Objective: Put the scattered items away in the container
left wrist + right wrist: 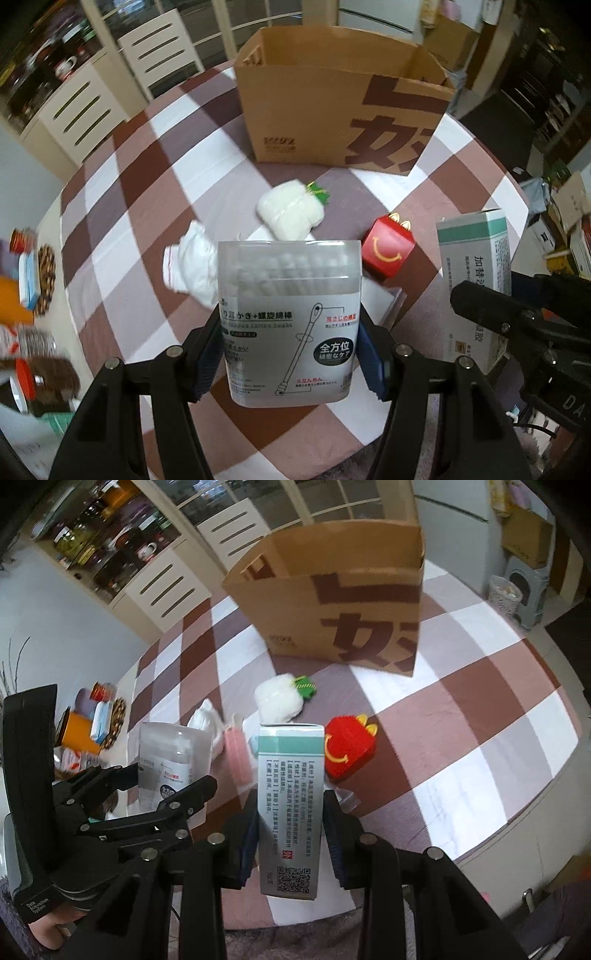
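Checked brown, mauve and white cloth covers the round tabletop [122,206], and cabinets with slotted white doors and glass fronts are seen behind it. An open cardboard box [332,110], printed with large brown characters, stands upright at the far side of the tabletop.

A clear plastic tub of cotton swabs [290,317] is pinched by the left claw [290,354], whose blue pads are pressed on the tub's two sides; the tub is held upright, lifted above the cloth. A tall white and teal medicine carton [290,812] is clamped by the right claw [290,834], its narrow sides pressed between the pads, and it too is held off the tabletop, just beside the tub.

Between the held items and the cardboard box, several things are left lying on the cloth. A white plush toy with a green tuft [291,210] lies nearest the box, yet apart from it. A crumpled white cloth [192,258] lies to its left, partly hidden behind the tub. A small red box with a yellow smile and yellow handles [388,251] sits to the right. A pink item [238,757] is seen in the right wrist view beside the carton, too blurred to be identified.

Jars and tins [99,716] are grouped at the left edge of the tabletop.
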